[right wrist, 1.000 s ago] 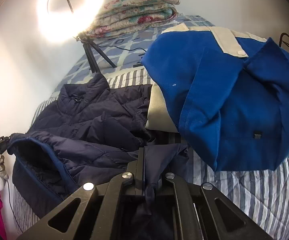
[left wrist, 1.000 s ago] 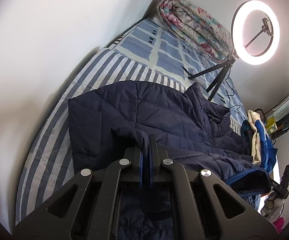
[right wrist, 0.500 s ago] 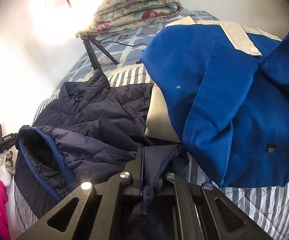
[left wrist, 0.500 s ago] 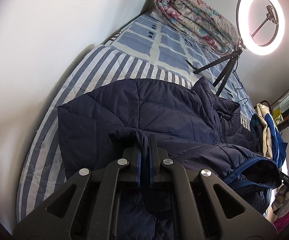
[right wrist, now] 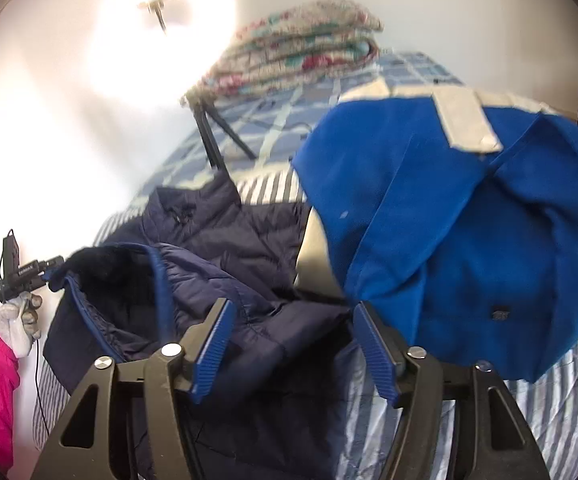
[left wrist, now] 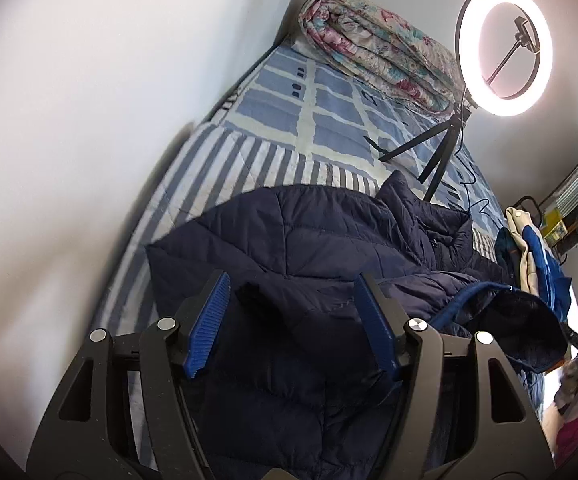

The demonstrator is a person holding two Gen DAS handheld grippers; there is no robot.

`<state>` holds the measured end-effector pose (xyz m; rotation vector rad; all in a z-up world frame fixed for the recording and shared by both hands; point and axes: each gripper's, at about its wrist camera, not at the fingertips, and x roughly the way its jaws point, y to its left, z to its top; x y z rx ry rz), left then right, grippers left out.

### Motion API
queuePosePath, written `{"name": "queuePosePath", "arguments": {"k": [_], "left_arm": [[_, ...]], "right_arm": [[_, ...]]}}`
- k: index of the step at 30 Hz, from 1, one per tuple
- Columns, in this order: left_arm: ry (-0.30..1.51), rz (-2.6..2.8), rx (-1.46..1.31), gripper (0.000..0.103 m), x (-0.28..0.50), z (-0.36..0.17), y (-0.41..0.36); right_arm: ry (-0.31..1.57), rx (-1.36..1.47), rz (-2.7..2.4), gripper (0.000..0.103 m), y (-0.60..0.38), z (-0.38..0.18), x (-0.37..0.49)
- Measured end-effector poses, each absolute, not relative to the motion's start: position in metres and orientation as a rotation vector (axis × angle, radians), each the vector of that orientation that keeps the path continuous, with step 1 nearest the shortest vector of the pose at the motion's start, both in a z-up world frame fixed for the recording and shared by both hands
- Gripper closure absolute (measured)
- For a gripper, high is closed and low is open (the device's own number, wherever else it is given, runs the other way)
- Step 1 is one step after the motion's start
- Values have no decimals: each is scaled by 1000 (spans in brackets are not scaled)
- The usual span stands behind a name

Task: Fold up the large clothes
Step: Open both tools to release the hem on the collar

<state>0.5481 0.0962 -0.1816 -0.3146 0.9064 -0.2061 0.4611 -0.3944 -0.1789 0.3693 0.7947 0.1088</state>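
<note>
Navy jacket: quilted cloth, lying spread on the bed, its collar pointing toward the tripod and one side folding over itself near the bed's edge.
Bed cover: blue and white stripes, lying under the jacket and running along the white wall.
Left gripper: hanging over the jacket's lower part, its blue ribbed fingers standing wide apart with dark fabric lying loose between them; whether they are touching it I cannot tell.
Floral quilt: sitting rolled at the far end of the bed.
Ring light: glowing on a black tripod that is standing on the bed beside the quilt.
Gloved hand: showing at the left rim of the right wrist view, gripping a small black device.
Right gripper: fingers standing wide apart over a rumpled jacket fold, clamping nothing.
Blue garment: bright blue with cream trim, lying heaped just beside the jacket and overlapping its edge.
</note>
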Motion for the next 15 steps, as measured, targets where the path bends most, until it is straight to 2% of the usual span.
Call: {"name": "queuePosePath", "arguments": {"k": [6,9,15], "left_arm": [[862,-227,-252,37,534,-164,108],[883,-228,-166,37,529,-169,105],[974,-275,-199,37,536,-201,102]], "right_arm": [[715,364,100,36,-411,-165,436],[756,270,106,36,-402,-176,426],[841,240,136,29,-385,-208,430]]}}
